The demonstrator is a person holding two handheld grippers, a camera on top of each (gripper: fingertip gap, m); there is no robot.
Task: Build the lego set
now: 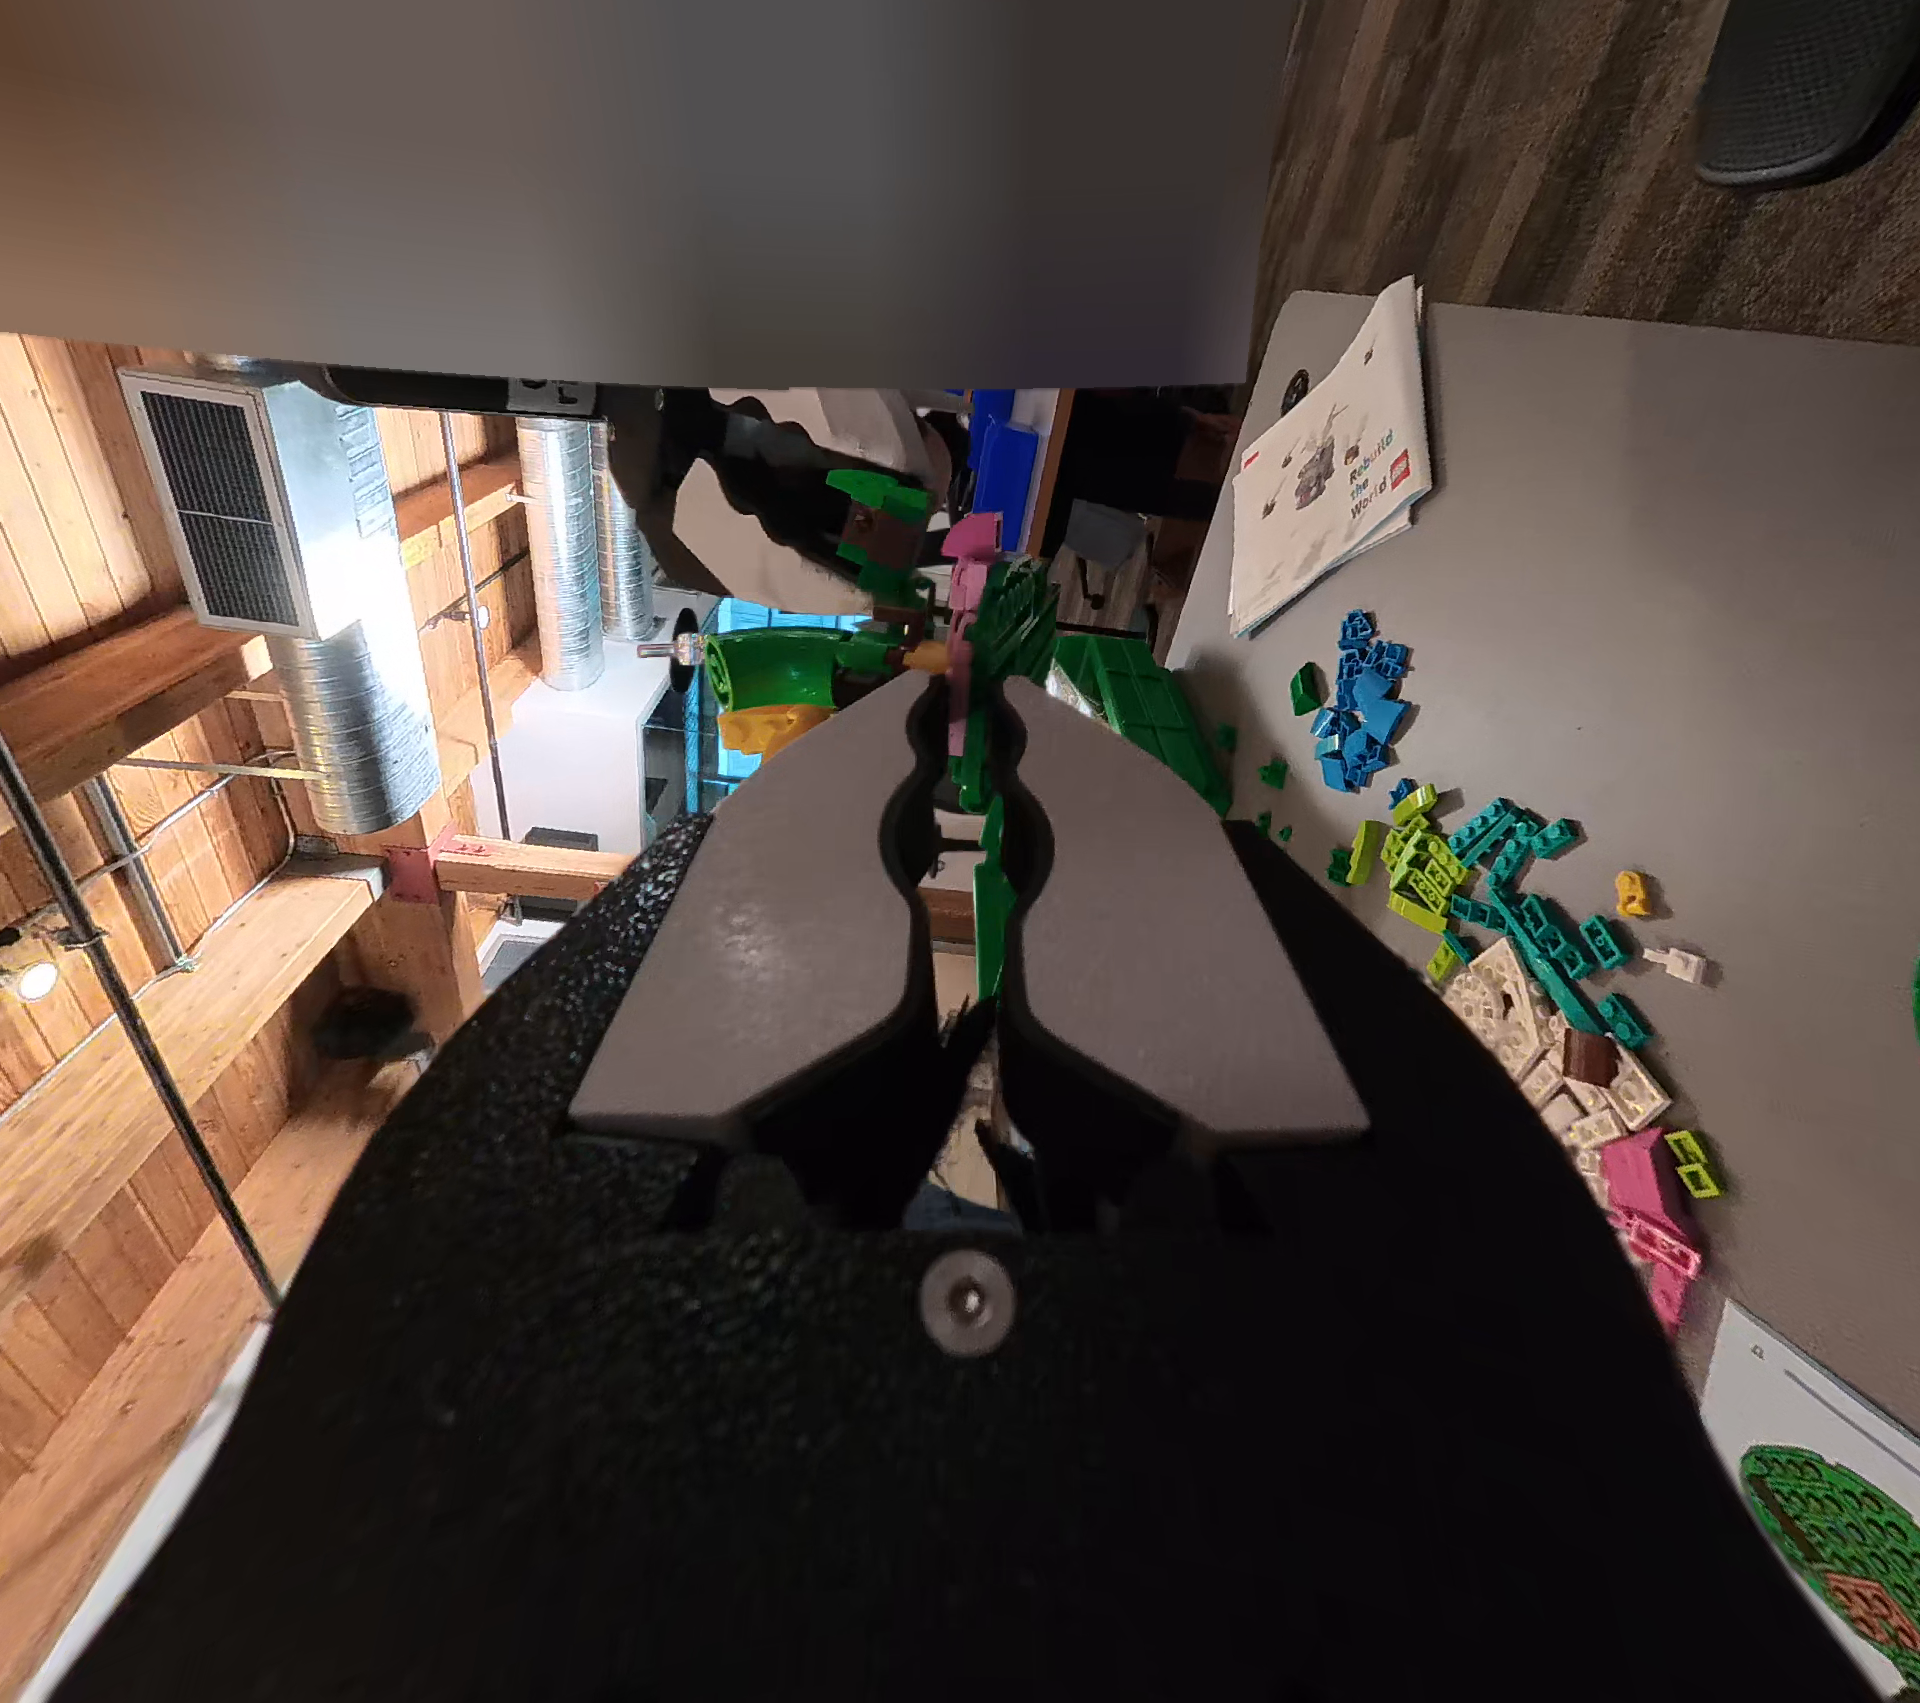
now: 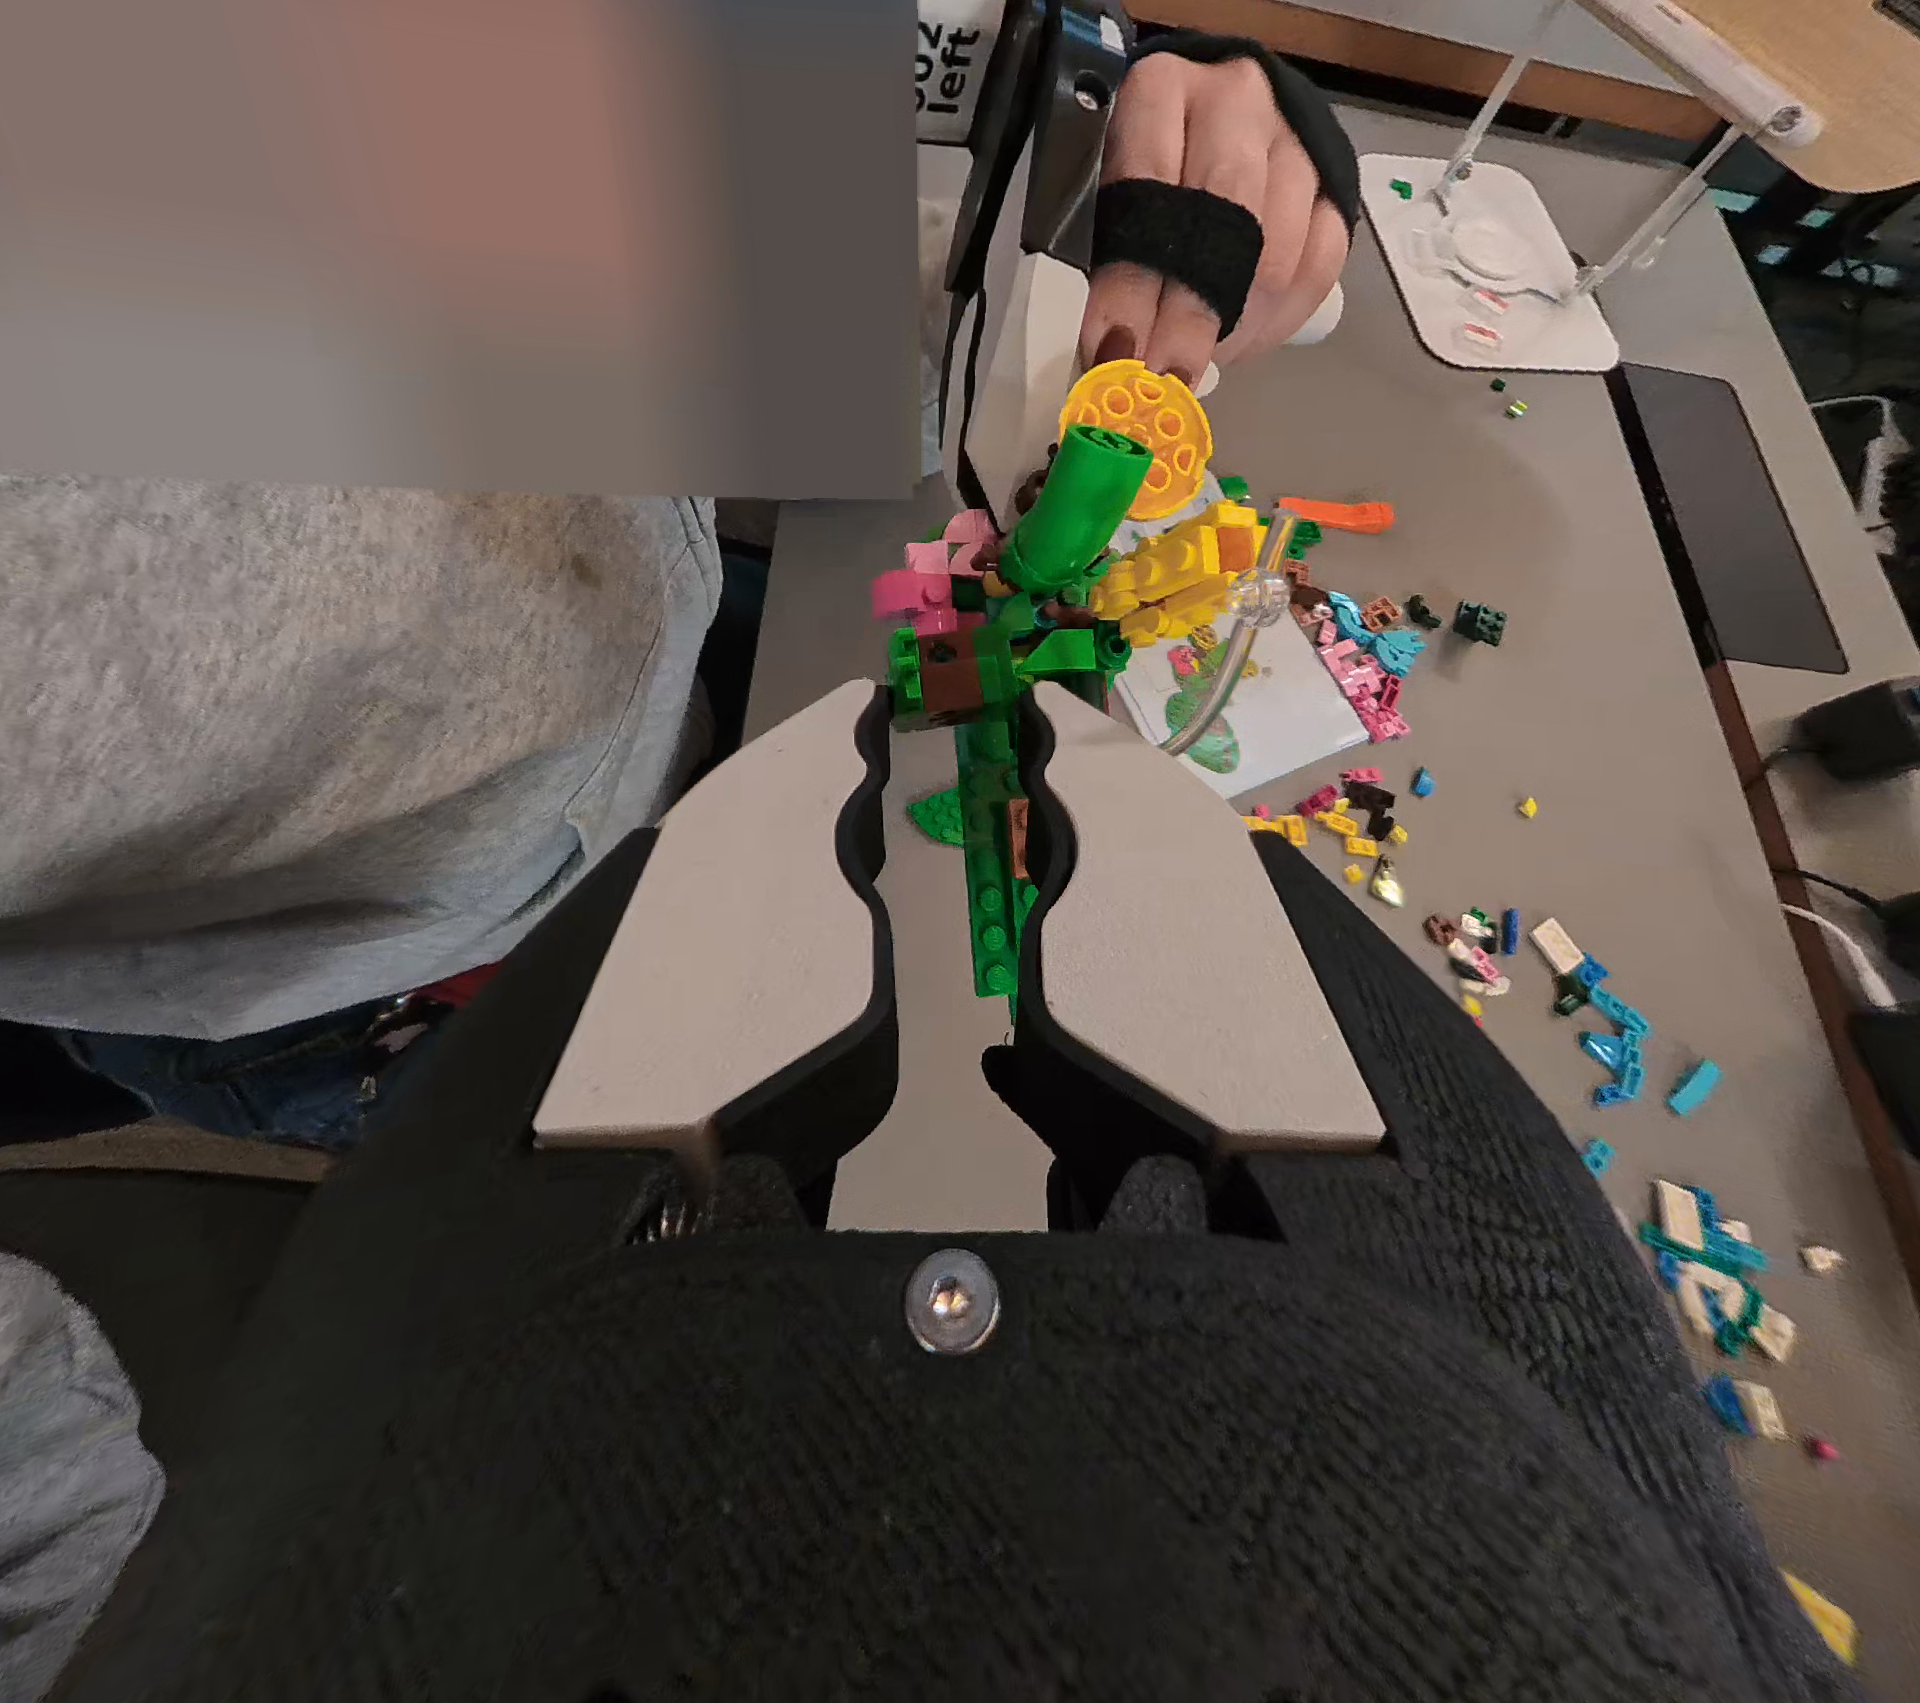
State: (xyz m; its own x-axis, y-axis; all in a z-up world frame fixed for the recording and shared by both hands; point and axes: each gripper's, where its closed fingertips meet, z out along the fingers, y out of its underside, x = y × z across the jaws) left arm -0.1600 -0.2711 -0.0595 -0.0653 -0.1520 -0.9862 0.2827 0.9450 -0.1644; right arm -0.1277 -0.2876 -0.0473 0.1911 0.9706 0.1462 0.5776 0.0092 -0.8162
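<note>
**Both grippers pinch one brick model in mid-air**

Fingers: left gripper (image 1: 961, 723) nips the thin green plate edge; right gripper (image 2: 961, 708) clamps the brown-green block. Model (image 2: 1049, 573) hangs above the table (image 2: 1621, 718), off its near edge. Likely light, stiff, prone to snap apart; grip the plate, not the flowers. Loose bricks (image 2: 1361, 677) beyond.
</note>
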